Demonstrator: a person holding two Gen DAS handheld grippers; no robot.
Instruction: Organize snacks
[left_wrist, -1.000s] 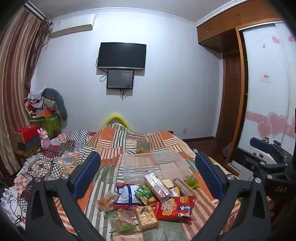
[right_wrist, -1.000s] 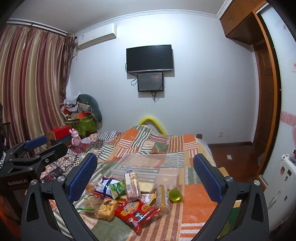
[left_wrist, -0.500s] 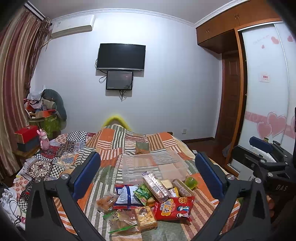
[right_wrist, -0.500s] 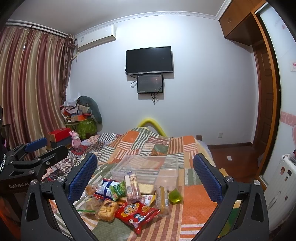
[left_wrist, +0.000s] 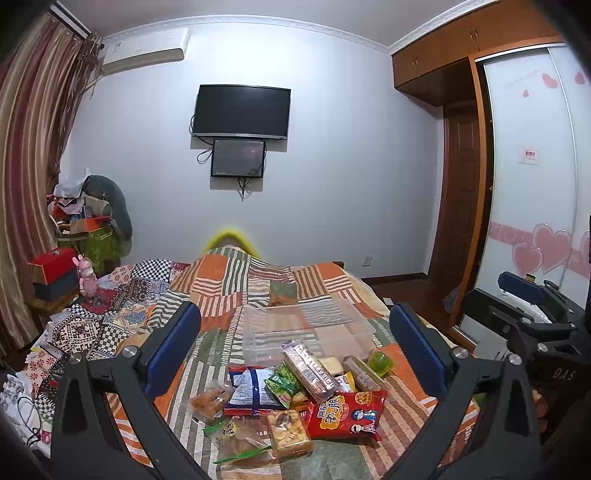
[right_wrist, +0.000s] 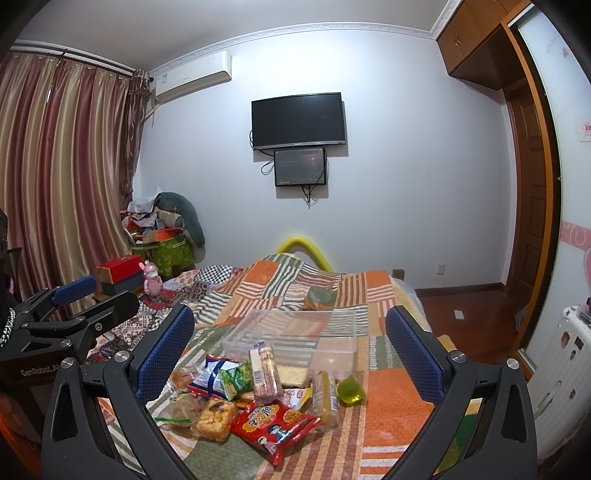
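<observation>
A pile of snack packets lies on the striped patchwork bedspread (left_wrist: 236, 284): a red packet (left_wrist: 345, 410), a blue-white packet (left_wrist: 249, 387), a green packet (left_wrist: 286, 384), a long biscuit pack (left_wrist: 308, 365), a bread piece (left_wrist: 288, 437) and a green jelly cup (left_wrist: 378, 362). An empty clear plastic box (left_wrist: 306, 328) stands just behind them. My left gripper (left_wrist: 295, 347) is open and empty, held above the pile. My right gripper (right_wrist: 290, 347) is open and empty, also above the pile (right_wrist: 258, 391) and the box (right_wrist: 295, 332).
The right gripper's body (left_wrist: 532, 325) shows at the left view's right edge; the left gripper's body (right_wrist: 62, 317) at the right view's left edge. Cluttered boxes and a pink toy (right_wrist: 151, 280) stand left of the bed. A wardrobe (left_wrist: 532, 184) stands right.
Both views have drifted very slightly; the snacks and the box have not moved. Both grippers stay open.
</observation>
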